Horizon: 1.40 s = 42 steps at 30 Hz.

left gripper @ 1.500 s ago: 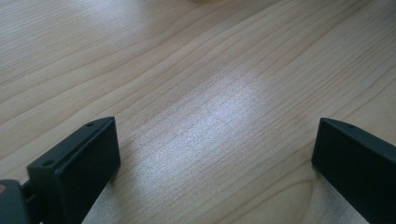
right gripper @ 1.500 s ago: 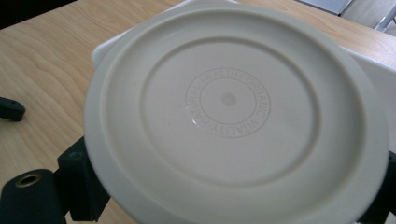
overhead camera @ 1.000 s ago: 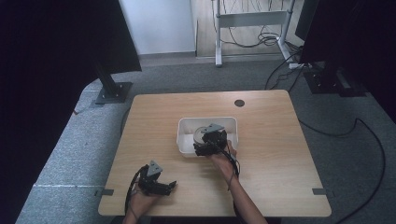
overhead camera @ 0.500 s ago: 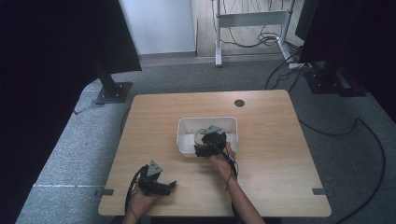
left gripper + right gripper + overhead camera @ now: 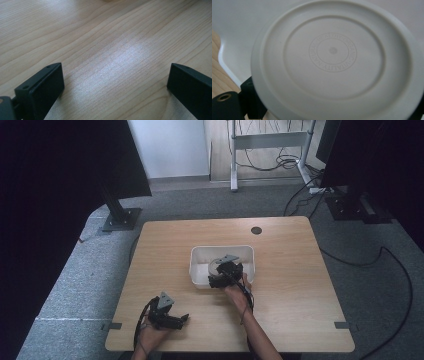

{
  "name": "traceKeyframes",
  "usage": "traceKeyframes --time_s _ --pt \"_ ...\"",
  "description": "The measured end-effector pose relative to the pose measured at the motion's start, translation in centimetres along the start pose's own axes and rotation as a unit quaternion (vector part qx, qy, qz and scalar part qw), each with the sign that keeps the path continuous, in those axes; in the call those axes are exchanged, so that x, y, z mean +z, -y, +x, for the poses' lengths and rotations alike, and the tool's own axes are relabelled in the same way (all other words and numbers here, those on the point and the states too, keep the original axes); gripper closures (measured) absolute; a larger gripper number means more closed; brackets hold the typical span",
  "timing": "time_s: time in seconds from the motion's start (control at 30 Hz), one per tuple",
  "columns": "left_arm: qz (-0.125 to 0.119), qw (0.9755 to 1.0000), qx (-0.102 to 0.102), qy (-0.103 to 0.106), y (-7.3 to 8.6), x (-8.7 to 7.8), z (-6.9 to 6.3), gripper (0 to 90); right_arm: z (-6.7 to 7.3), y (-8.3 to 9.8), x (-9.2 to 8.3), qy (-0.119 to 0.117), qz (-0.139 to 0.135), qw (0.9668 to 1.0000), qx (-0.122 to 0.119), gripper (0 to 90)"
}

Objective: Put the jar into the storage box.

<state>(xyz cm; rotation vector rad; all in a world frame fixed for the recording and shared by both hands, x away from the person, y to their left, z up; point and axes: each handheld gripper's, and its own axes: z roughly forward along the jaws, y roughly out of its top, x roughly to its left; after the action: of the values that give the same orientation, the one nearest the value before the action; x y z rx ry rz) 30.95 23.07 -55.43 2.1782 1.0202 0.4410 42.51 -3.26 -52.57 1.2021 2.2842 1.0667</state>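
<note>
A round white dish (image 5: 334, 52) with a ring of embossed letters on its flat face spans the jaws of my right gripper (image 5: 334, 110), which is shut on its rim. In the high view that dish (image 5: 215, 265) sits low inside a white rectangular bin (image 5: 222, 248) at the middle of the table, and the right gripper (image 5: 220, 272) reaches over the bin's near wall. My left gripper (image 5: 181, 320) lies at the table's front left, pointing right. Its jaws (image 5: 115, 85) stand wide open just above bare wood.
The light wooden table (image 5: 290, 295) has a dark cable hole (image 5: 256, 230) near its far edge. The bin's white wall (image 5: 237, 25) rises behind the dish. Grey carpet, black stands and cables surround the table.
The right gripper with the dish has shifted very slightly within the bin. The left gripper has stayed where it was.
</note>
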Motion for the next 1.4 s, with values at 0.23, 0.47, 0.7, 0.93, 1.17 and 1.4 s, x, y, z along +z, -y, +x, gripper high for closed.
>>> traceKeyframes --time_s 0.23,0.47,0.7,0.93,1.17,1.4 --pt "0.001 1.0 0.0 0.0 0.0 0.0 0.0 0.6 0.0 0.1 -0.1 -0.003 -0.012 0.9999 0.001 2.9" --pt "0.001 1.0 0.0 0.0 0.0 0.0 0.0 0.6 0.4 -0.5 -0.9 -0.002 -0.014 0.9998 -0.013 2.3" --pt "0.001 1.0 0.0 0.0 0.0 0.0 0.0 0.6 0.4 -0.5 -1.5 0.001 -0.014 0.9997 -0.019 2.4" --pt "0.001 1.0 0.0 0.0 0.0 0.0 0.0 0.6 0.5 -0.6 -2.5 0.002 -0.019 0.9994 -0.029 2.5" --pt "0.001 1.0 0.0 0.0 0.0 0.0 0.0 0.6 0.6 -0.5 -3.5 0.0 -0.024 0.9991 -0.035 2.8" --pt "0.001 1.0 0.0 0.0 0.0 0.0 0.0 0.6 0.6 0.0 -4.4 0.0 -0.028 0.9988 -0.041 3.2"
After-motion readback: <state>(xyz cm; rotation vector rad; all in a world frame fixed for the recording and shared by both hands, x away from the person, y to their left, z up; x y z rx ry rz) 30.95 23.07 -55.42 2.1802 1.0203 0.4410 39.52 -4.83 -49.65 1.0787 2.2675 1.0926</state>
